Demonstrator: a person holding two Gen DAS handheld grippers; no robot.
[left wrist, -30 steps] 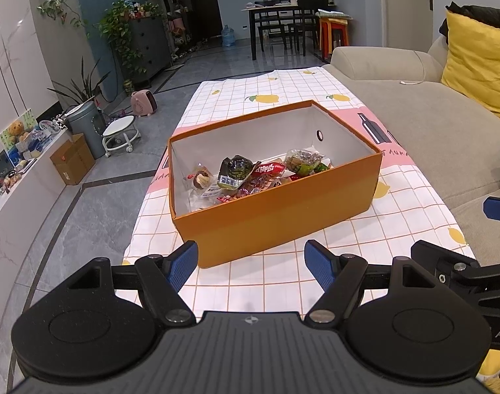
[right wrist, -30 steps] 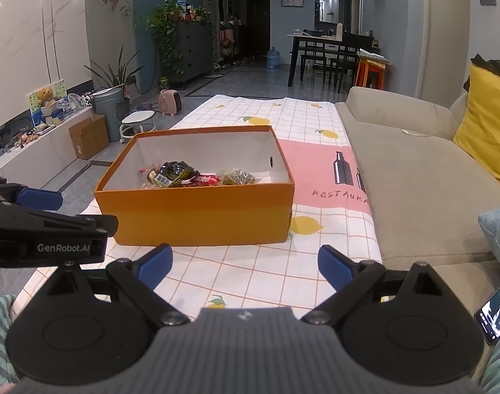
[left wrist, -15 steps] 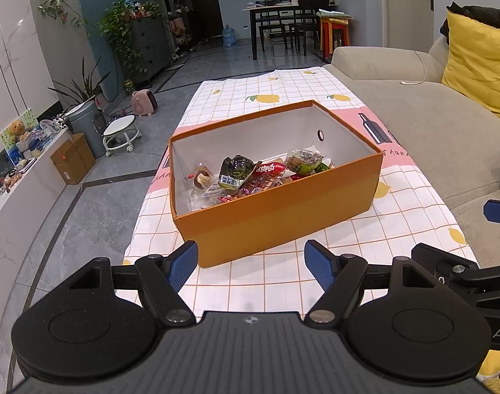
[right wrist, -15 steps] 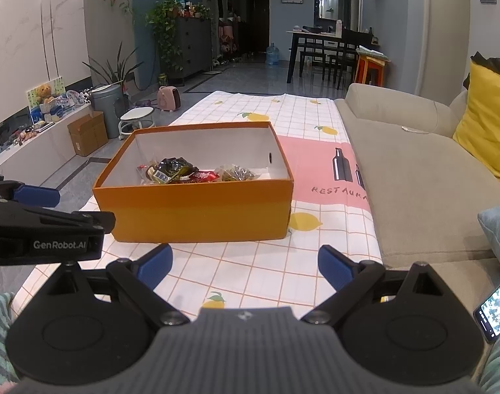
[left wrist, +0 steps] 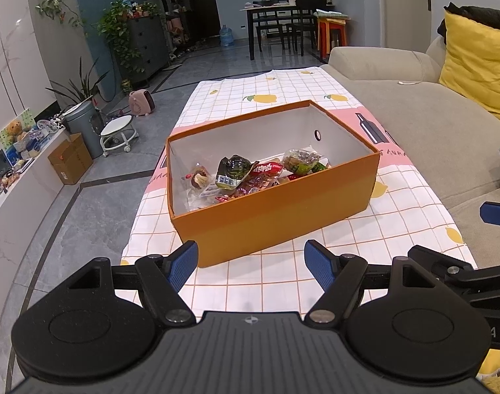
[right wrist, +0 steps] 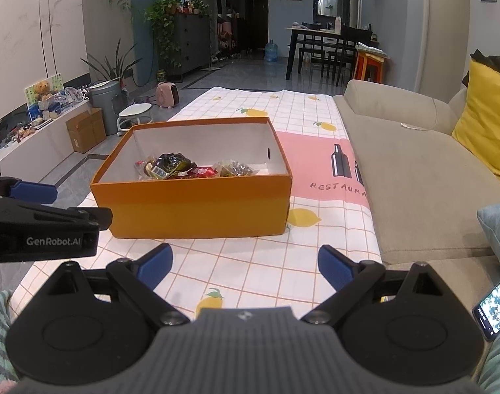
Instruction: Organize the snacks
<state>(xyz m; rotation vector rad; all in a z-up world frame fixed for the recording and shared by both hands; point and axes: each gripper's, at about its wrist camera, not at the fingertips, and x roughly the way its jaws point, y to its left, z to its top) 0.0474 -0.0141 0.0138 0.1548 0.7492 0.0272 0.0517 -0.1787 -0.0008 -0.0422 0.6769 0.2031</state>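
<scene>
Living room, grey tiled floor, a long low table under a white checked tablecloth printed with lemons (left wrist: 282,88) and a pink panel with bottle drawings; a beige fabric sofa (right wrist: 423,177) runs along its right edge with a yellow cushion (left wrist: 476,62) at the back. On the cloth sits an open orange cardboard box with a white interior (left wrist: 282,203), lid off, a small round hole in its far end wall. Inside lie the wrapped snacks (left wrist: 250,174), bunched along the near long wall: a dark green crumpled packet (left wrist: 233,169), a red wrapper (left wrist: 268,167), a clear bag of nuts or the like (left wrist: 302,159) — contents hard to make out — and a clear-wrapped small pastry (left wrist: 199,179) at the left. The left gripper (left wrist: 251,259) hovers over the near end of the table just short of the box, blue-padded fingers (left wrist: 184,262) spread wide, nothing between them. The right gripper (right wrist: 245,266) hangs beside it, also short of the box, its blue pads (right wrist: 156,264) wide apart and empty. From the right wrist view the left tool's black body with GenRobot.AI lettering crosses the left edge. A smartphone with a lit screen (right wrist: 492,305) lies at the lower right, near striped teal fabric. Farther off: a dark dining table with chairs (right wrist: 325,46), trailing potted plants (right wrist: 166,29), a pink small heater on the floor (left wrist: 141,101).
</scene>
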